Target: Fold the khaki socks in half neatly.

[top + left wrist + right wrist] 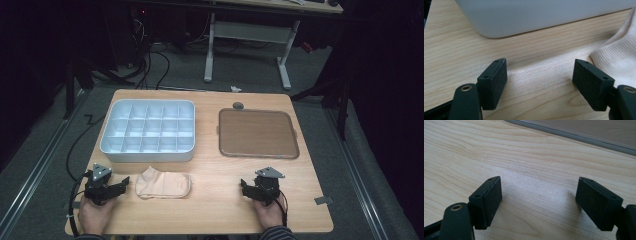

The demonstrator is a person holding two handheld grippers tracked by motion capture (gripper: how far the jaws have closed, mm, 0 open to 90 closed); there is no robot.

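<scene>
The sock (164, 183) lies flat on the near part of the table (215, 165), a little left of the middle, just in front of the white box (148, 131) with many small pockets. It is soft and pale, close to the colour of the wood.

The left gripper (121, 182) rests just left of the sock, and its jaws stand wide apart with nothing between them. In the left gripper view the sock's edge (619, 57) is right beside the right-hand jaw, maybe touching it; it is hard to tell. The right gripper (245, 188) sits well apart, near and to the right, also wide and empty, below the brown tray (258, 133).

What could go wrong? The sock is thin and floppy. If the jaws close too high, they may catch only air, or just push the sock away across the smooth wood. A pinch on one layer could let it droop and snag on the box wall.
</scene>
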